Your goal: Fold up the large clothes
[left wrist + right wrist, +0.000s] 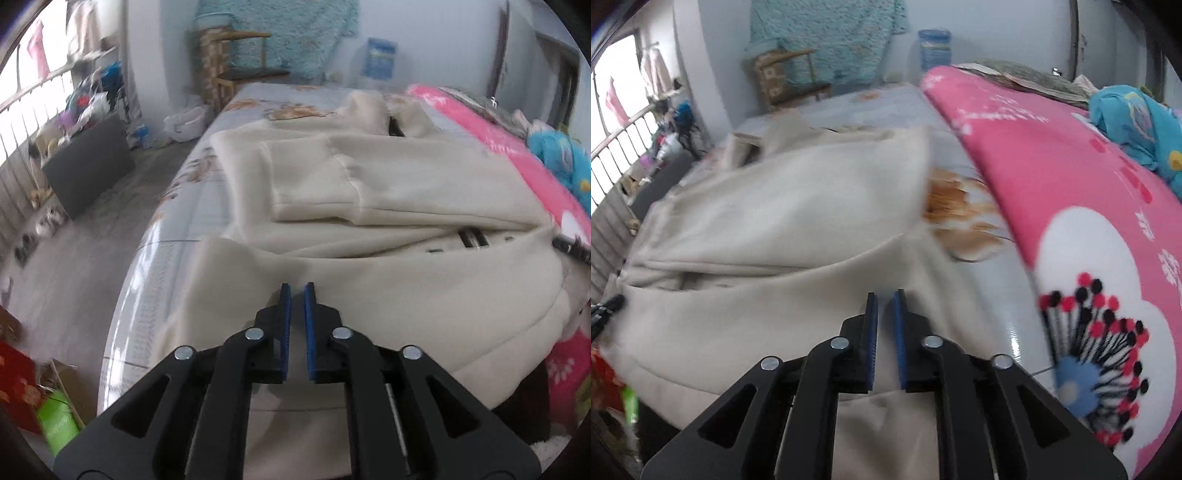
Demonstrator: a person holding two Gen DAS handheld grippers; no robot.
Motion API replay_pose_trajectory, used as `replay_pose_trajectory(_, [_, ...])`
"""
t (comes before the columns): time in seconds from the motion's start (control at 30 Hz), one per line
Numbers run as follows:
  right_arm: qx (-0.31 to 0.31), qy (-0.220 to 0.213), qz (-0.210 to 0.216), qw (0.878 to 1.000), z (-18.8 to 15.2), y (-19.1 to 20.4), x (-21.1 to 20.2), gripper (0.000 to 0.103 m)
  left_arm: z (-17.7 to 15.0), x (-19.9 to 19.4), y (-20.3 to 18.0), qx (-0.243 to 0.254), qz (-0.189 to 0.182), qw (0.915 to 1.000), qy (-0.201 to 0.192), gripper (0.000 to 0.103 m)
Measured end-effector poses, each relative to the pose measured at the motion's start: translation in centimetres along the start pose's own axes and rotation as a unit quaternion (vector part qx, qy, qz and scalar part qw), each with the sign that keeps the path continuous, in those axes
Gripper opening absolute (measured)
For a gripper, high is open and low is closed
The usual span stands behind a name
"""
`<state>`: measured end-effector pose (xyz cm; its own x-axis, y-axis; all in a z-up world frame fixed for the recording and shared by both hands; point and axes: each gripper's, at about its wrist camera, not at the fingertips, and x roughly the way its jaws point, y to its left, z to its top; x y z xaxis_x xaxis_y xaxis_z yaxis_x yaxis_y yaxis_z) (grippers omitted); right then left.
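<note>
1. On the bed (pixel 236 107), we see a cream coat (pixel 388 177) spread flat, a sleeve folded across it.
2. Our left hand-held gripper (pixel 297 290) hangs over the coat's near hem, jaws a narrow slit, gripping nothing.
3. Our right hand-held gripper (pixel 885 297) matches it, beside a pink blanket (pixel 1052 177) at right.

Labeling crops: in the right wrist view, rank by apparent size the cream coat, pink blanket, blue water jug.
1. cream coat and pink blanket: look similar in area, both cut by the frame; not ranked.
2. blue water jug: smallest, though farthest away.
</note>
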<state>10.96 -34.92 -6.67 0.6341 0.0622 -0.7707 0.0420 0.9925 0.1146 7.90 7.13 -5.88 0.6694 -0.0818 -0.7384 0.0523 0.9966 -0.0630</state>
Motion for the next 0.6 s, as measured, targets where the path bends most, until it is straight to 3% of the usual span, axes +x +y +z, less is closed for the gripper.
replay_pose_trajectory(0.07, [0.021, -0.001, 0.016, 1.000, 0.2, -1.2, -0.2, 0.000, 0.2, -0.1, 1.1, -0.014, 0.005, 0.9999, 0.003, 0.005])
replay_pose_trajectory(0.13, [0.025, -0.018, -0.013, 0.999, 0.5, -1.7, -1.1, 0.000, 0.2, -0.6, 1.7, -0.017, 0.015, 0.9997, -0.005, 0.005])
replay_pose_trajectory(0.17, [0.029, -0.023, -0.025, 0.999, 0.6, -2.0, -1.4, 0.008, 0.1, -0.7, 2.0, -0.020, 0.017, 0.9996, -0.007, 0.005])
replay_pose_trajectory(0.23, [0.051, -0.018, -0.062, 0.997, 0.4, -3.3, -1.6, 0.012, 0.0, -0.8, 3.0, -0.038, 0.009, 0.9992, -0.005, 0.005])
replay_pose_trajectory(0.3, [0.072, -0.010, -0.056, 0.996, 0.2, -4.2, -2.0, 0.012, 0.0, -1.5, 3.3, -0.048, 0.007, 0.9988, -0.007, 0.005])
replay_pose_trajectory(0.4, [0.053, -0.032, -0.028, 0.998, -0.1, -2.4, -4.6, 0.018, 0.4, -3.3, 1.9, -0.027, 0.009, 0.9991, -0.031, 0.015])
replay_pose_trajectory(0.47, [0.026, -0.041, -0.006, 0.999, -0.2, -0.5, -5.6, 0.043, 0.8, -4.1, 0.1, -0.012, -0.013, 0.9992, -0.037, 0.026])
replay_pose_trajectory(0.6, [-0.058, -0.044, 0.059, 0.996, -1.1, 5.3, -6.3, 0.060, 0.8, -3.1, -4.2, 0.014, -0.050, 0.9987, -0.002, 0.046])
